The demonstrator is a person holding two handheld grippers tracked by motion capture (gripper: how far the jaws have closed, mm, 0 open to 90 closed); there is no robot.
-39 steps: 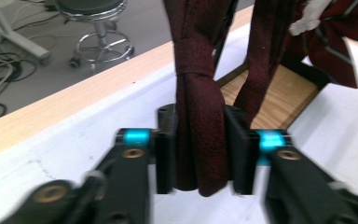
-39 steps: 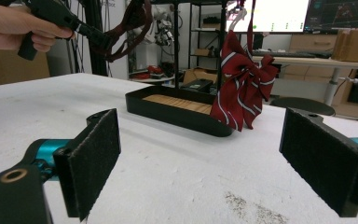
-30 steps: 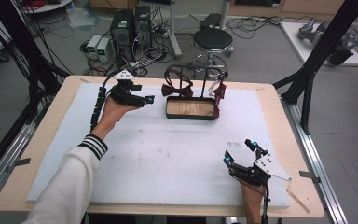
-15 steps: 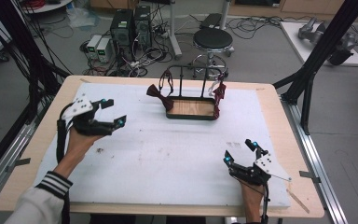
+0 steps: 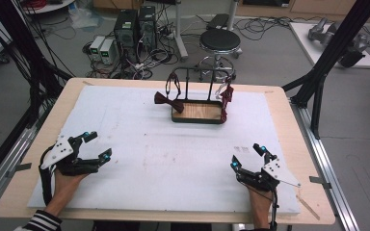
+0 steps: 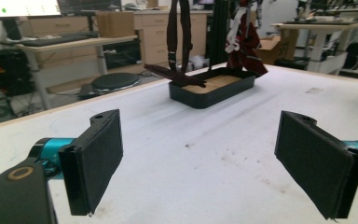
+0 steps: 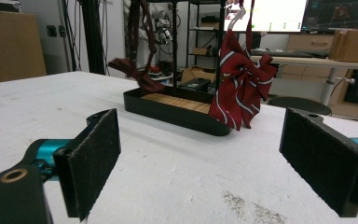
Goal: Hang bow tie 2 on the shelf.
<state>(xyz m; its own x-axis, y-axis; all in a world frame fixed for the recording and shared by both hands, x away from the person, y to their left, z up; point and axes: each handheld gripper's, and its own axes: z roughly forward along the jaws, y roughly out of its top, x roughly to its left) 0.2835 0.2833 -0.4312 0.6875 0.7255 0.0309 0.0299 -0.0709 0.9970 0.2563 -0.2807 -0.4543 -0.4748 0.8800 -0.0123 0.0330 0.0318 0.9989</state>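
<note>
With both my grippers, left point(image 5: 94, 147) and right point(image 5: 246, 156), spread wide and empty near me, the bow ties point(image 5: 167, 99) hang on the far rack point(image 5: 197, 113); I'd approach slowly, squarely.

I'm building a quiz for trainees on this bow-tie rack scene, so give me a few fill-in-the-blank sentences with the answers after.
1. The jaws of the left gripper and the right gripper stand ____.
2. The striped bow tie hangs at the rack's ____ end in the high view.
3. The tray under the rack has a floor of ____.
4. The dark bow tie has no ____ on it.

Missing words: open; right; wood; stripes
</note>
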